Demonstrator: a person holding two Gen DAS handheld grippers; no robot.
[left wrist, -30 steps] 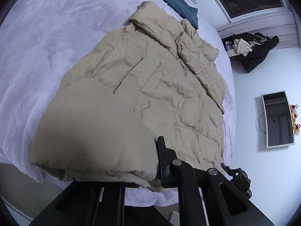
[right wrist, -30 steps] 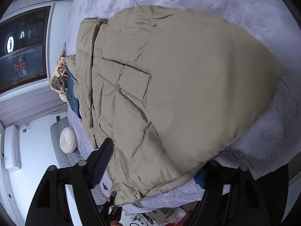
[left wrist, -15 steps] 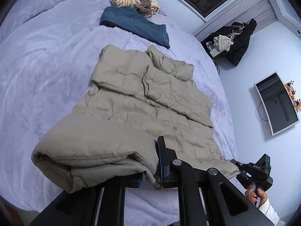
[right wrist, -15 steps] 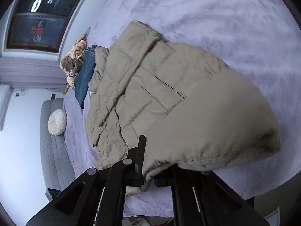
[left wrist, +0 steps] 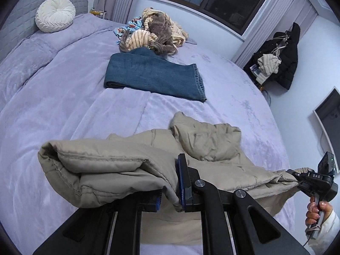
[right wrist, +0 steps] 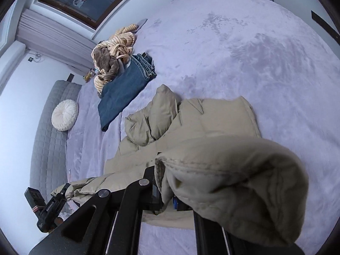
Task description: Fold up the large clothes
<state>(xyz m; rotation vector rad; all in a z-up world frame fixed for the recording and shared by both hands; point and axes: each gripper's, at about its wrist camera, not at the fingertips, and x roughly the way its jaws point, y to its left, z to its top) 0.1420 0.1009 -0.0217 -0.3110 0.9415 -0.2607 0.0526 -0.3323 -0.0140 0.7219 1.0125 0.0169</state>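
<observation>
A beige puffer jacket (left wrist: pixel 204 140) lies on the lilac bed cover (left wrist: pixel 63 97), and its hem is lifted off the bed. My left gripper (left wrist: pixel 170 193) is shut on one hem corner, and a thick roll of fabric bulges to its left. My right gripper (right wrist: pixel 164 193) is shut on the other hem corner, with the jacket (right wrist: pixel 212 127) draped over its right finger. The left wrist view shows the right gripper (left wrist: pixel 297 175) at the far right, held by a hand (left wrist: pixel 318 210). The left gripper (right wrist: pixel 63 191) appears low on the left in the right wrist view, clamping fabric.
Folded blue jeans (left wrist: pixel 153 76) lie beyond the jacket, with a heap of striped and brown clothes (left wrist: pixel 157 31) behind them. A round white cushion (left wrist: pixel 55 13) rests against the grey headboard (left wrist: pixel 19 10). A black coat (left wrist: pixel 284 57) and a wall screen (left wrist: pixel 327 114) are on the right.
The right gripper has closed on the hem. Both grippers have risen and carried the hem toward the collar, so the jacket's lower half now bunches over its upper half.
</observation>
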